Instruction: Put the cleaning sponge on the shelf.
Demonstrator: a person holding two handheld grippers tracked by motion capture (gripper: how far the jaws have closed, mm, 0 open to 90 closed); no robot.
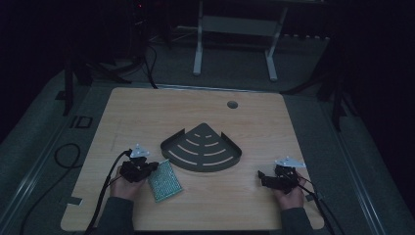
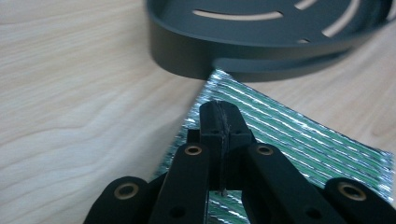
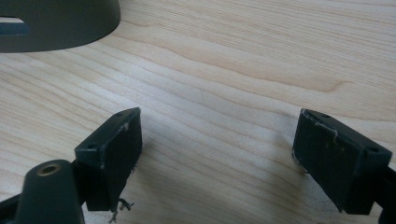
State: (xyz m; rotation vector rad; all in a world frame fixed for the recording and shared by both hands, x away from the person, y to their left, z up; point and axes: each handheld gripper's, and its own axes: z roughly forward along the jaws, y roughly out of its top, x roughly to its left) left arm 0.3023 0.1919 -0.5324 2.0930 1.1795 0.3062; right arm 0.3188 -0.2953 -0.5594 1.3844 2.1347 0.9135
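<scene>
A light wooden table (image 1: 147,117) with a round grommet hole (image 1: 232,104) near its far edge; a dark floor (image 1: 318,137) around it; a white metal frame stand (image 1: 235,29) on two feet beyond the table; black cables (image 1: 66,156) looped on the floor at the left; dark stand legs (image 1: 337,98) at the right.

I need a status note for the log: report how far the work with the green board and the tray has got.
Done: little; the dark slotted corner tray is bare inside. In hand: the left gripper, jaws together, sits over the green perforated board, which lies beside the tray's rim; whether it pinches the board is unclear. The right gripper waits open over the wooden table. Left, probably: lifting the board into the tray.
</scene>
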